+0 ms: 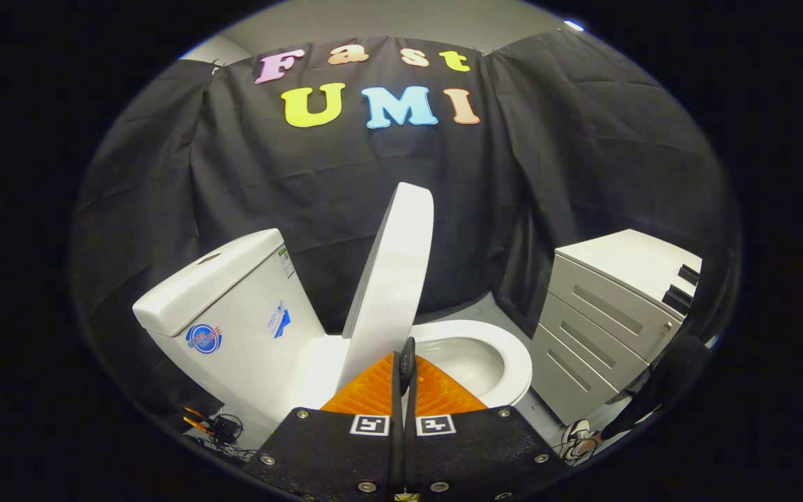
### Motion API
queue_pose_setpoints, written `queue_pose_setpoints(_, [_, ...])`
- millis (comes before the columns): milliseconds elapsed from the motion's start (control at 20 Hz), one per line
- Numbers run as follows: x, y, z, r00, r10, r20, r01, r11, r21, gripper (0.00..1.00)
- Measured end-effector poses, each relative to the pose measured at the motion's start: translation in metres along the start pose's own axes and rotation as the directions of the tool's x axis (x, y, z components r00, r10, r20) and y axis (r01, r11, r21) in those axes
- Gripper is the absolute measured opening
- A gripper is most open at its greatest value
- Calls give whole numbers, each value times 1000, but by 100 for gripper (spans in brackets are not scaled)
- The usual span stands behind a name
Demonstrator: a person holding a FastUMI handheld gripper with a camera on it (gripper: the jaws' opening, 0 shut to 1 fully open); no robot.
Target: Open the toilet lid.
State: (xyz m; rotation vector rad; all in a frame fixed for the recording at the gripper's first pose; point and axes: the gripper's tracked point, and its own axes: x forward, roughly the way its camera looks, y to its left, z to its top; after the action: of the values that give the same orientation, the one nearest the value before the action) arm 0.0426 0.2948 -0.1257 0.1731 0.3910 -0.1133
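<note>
The white toilet lid stands raised, nearly upright and leaning slightly back toward the tank. I see it almost edge-on. To its right the seat ring lies flat over the open bowl. My gripper is shut, its two fingers pressed together with nothing between them. The fingertips sit right by the lower part of the lid, in front of the seat's rear rim. I cannot tell whether they touch the lid.
A grey drawer cabinet stands to the right of the toilet. A person's dark trouser leg and white shoe are beside it. Cables lie on the floor left of the toilet base. Black cloth walls close the booth.
</note>
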Motion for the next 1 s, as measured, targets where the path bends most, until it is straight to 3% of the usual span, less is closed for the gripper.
queue_pose_setpoints(1000, [-14,108,16,992,124,37,-115,976,-187,0])
